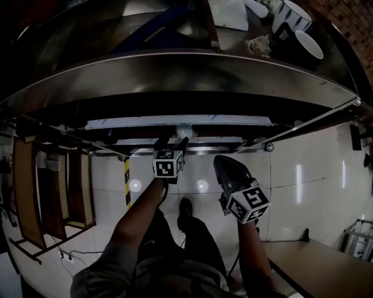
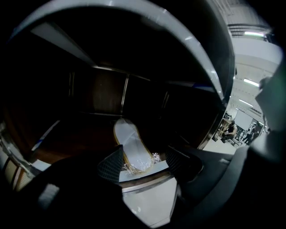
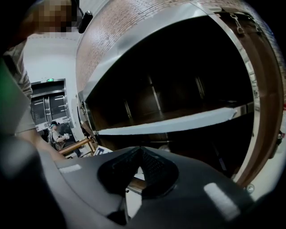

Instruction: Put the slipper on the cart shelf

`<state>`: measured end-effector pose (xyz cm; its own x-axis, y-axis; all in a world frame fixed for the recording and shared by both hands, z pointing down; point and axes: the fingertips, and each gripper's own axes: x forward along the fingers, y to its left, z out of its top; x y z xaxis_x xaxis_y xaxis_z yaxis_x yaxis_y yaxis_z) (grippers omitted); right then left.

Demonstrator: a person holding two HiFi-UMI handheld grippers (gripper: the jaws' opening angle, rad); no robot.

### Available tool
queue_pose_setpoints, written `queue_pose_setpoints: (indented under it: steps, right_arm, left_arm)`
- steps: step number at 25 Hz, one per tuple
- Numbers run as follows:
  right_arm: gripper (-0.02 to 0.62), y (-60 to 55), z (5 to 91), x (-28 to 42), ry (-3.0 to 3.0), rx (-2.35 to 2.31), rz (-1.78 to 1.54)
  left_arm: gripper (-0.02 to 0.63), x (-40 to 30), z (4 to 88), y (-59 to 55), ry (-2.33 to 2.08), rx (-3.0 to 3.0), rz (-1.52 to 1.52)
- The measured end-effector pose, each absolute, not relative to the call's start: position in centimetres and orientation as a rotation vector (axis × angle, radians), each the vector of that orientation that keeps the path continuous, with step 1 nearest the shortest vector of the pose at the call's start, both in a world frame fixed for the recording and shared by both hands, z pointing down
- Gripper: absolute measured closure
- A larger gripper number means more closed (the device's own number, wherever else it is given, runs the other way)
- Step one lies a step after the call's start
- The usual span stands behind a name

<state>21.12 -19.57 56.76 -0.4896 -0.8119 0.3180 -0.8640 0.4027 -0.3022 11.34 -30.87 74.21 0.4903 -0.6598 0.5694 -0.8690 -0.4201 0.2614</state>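
A pale slipper point(image 2: 131, 142) in clear crinkled wrap lies on the dark lower shelf point(image 2: 76, 138) of the steel cart, its near end at the shelf's front edge. My left gripper point(image 2: 144, 163) is open at that edge. Its two pads stand on either side of the slipper's near end and do not press on it. In the head view the left gripper point(image 1: 172, 141) reaches under the cart's top shelf point(image 1: 175, 70). My right gripper point(image 1: 220, 160) hangs lower and to the right, above the tiled floor. It is shut, its tips point(image 3: 140, 154) meeting on nothing.
Two white mugs point(image 1: 303, 43), a glass cup point(image 1: 259, 45) and a white box point(image 1: 230, 14) stand on the cart's top. A wooden rack point(image 1: 35, 198) stands at the left and a table corner point(image 1: 315, 262) at the lower right. People point(image 2: 232, 129) sit far off.
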Motion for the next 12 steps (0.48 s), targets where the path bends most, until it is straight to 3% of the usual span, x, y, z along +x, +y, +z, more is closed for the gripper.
queue_pose_setpoints:
  steps: [5,12]
  right_arm:
    - [0.597,-19.0,52.3,19.4,-2.567,1.478,0.620]
    - [0.597,-18.8,46.9,16.7,-2.634,1.398,0.557]
  left_arm:
    - [0.478,9.8,65.8,-25.9,-1.240,2.312,0.502]
    - [0.598,6.8,55.1,-22.7,-1.311,2.314,0.394]
